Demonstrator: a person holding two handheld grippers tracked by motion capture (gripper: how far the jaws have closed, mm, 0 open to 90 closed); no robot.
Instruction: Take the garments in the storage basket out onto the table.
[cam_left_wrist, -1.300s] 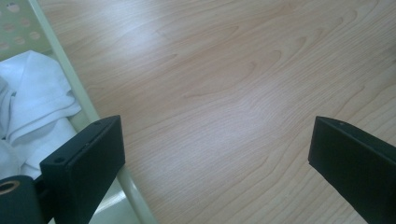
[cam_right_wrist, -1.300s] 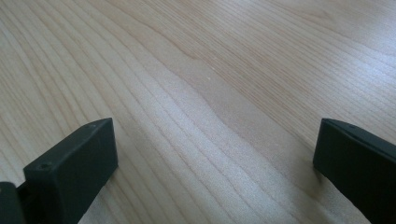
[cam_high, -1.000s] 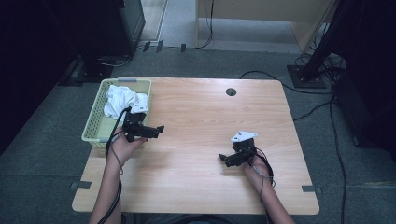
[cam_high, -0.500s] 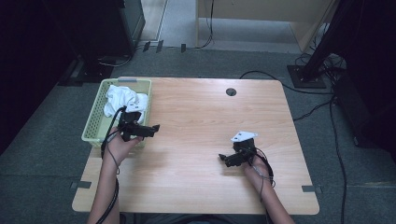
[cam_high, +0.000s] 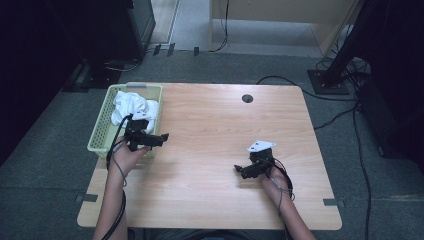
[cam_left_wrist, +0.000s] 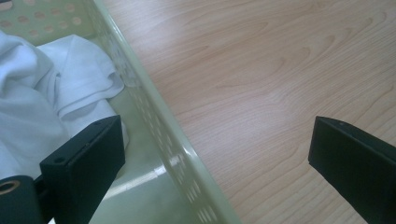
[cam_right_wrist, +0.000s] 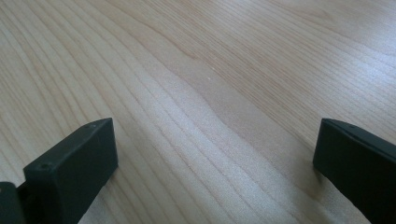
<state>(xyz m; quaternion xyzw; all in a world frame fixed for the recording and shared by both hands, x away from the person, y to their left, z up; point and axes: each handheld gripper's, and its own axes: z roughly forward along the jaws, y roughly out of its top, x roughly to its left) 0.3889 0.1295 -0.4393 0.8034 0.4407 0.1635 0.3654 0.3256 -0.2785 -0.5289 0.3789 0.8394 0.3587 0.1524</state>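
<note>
Left gripper (cam_high: 159, 137), jaws spread, straddles the right rim of the green basket (cam_high: 102, 134) holding white cloth (cam_high: 131, 106), at the table's (cam_high: 210, 130) left edge. Right gripper (cam_high: 240, 171), jaws spread, empty, near the front-right corner.

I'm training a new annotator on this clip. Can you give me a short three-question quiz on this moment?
1. True or false: the left gripper is shut on the white cloth.
2. What does the basket stand on? A) the floor B) the table C) a chair
3. Fill in: the right gripper, jaws open, hovers over bare ____.

Key
1. False: in the left gripper view its jaws stand wide apart, one over the basket, one over the table, straddling the basket's wall.
2. B, at the table's left edge.
3. Wood: the right gripper view has nothing but tabletop between the jaws.
</note>
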